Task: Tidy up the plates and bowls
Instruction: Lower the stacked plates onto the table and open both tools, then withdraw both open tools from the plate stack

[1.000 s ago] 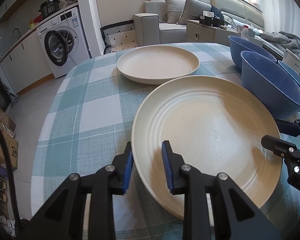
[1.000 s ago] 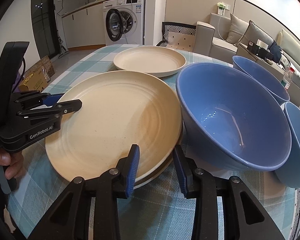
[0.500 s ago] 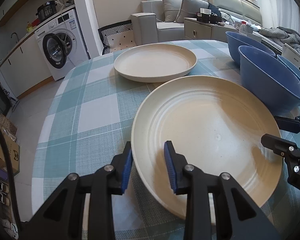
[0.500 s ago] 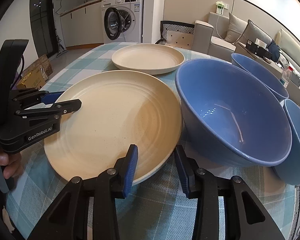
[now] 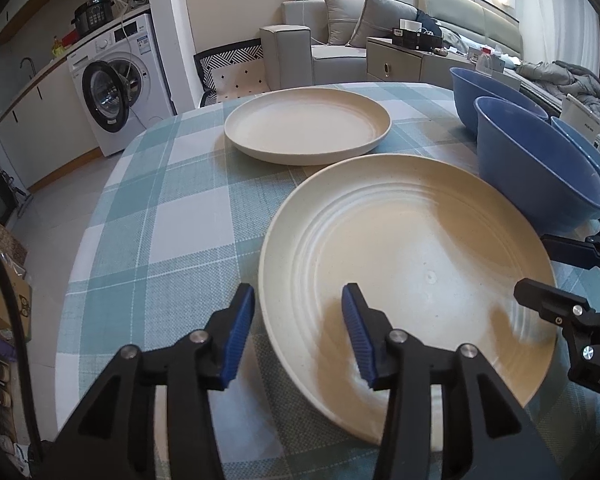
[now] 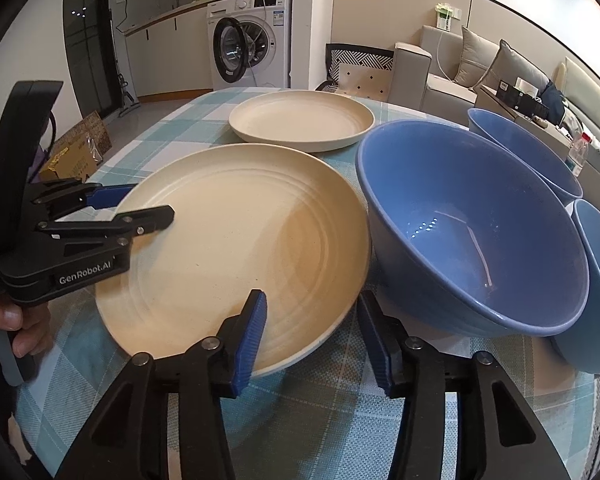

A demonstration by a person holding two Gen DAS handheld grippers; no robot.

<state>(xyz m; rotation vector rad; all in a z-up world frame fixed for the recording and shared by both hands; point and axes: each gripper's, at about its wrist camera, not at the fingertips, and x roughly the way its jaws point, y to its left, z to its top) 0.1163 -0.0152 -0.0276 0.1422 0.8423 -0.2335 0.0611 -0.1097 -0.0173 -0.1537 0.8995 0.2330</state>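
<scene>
Checked tablecloth (image 5: 172, 216) carries the near plate (image 5: 412, 248); washing machine (image 5: 118, 92) beyond; left gripper (image 5: 298, 330) and right gripper (image 6: 312, 334) just opened, straddling its rim.

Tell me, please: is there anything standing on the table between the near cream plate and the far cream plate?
Nothing visible does. Between the near plate and the far plate lies only bare checked tablecloth. The blue bowls stand off to the right side, beside the near plate, not in that gap.
</scene>
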